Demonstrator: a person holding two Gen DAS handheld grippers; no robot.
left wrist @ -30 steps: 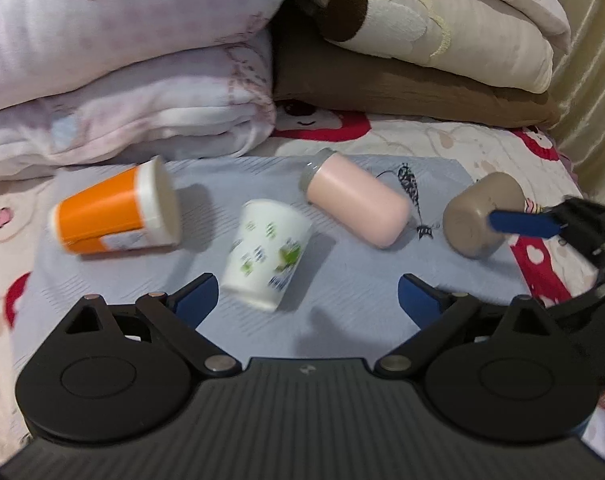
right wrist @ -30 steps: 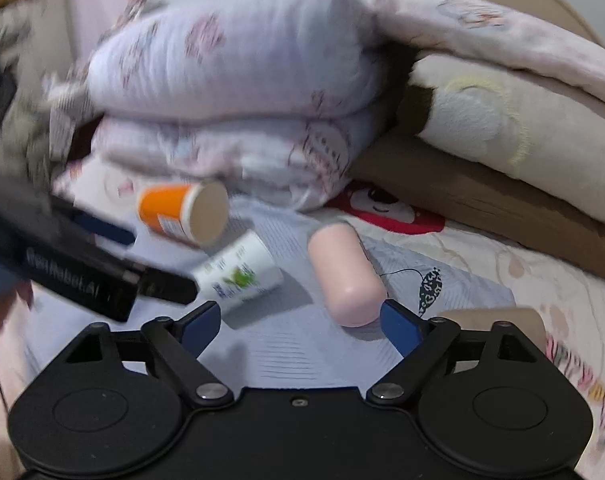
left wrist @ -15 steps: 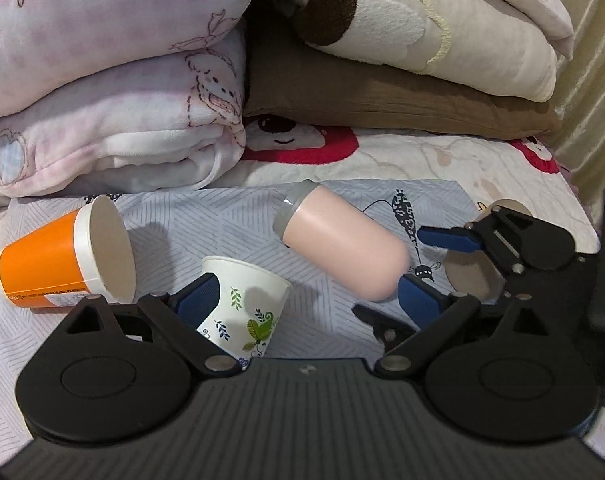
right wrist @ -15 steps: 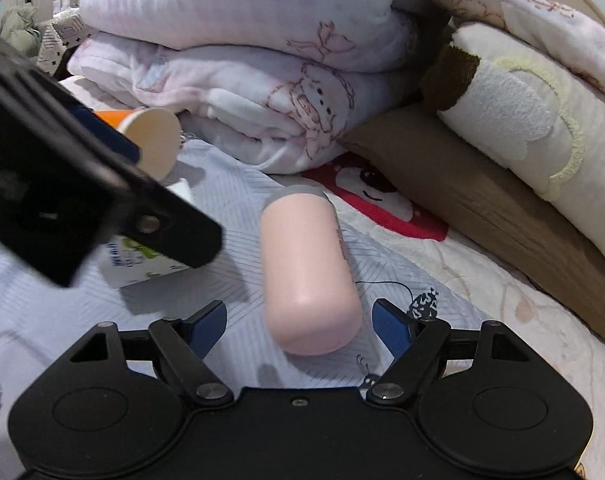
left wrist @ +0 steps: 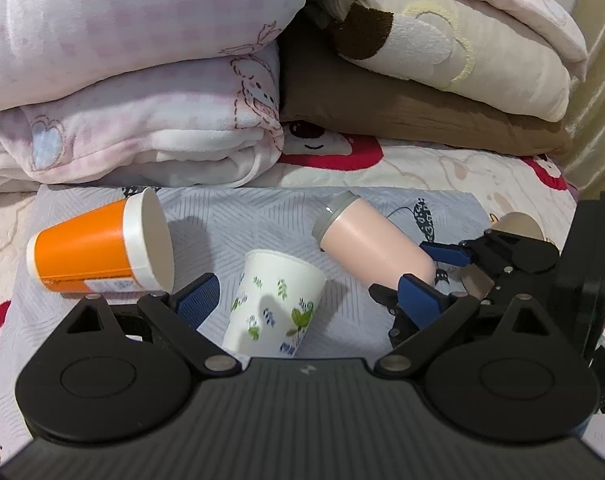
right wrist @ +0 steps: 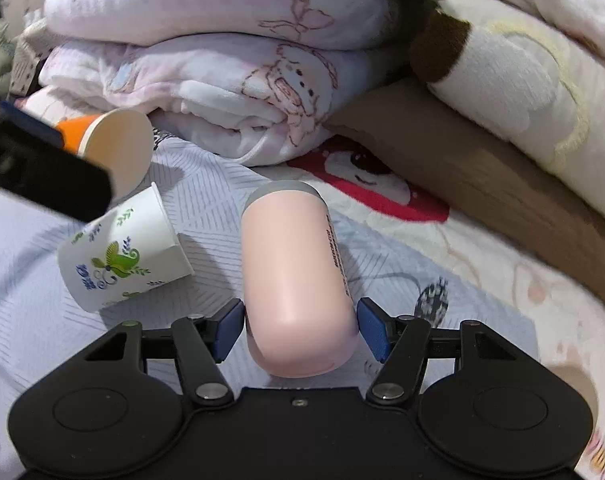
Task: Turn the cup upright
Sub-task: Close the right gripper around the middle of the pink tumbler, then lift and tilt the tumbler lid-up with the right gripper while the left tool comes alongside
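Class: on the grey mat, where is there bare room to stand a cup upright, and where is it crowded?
Free: the strip of grey mat between the orange cup and the pink tumbler, in front of the folded pink blanket. Crowded: around the leaf-print paper cup, and where the right gripper straddles the tumbler.

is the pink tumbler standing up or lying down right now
Lying down. The pink tumbler rests on its side on the grey mat, its base between the open right gripper pads.
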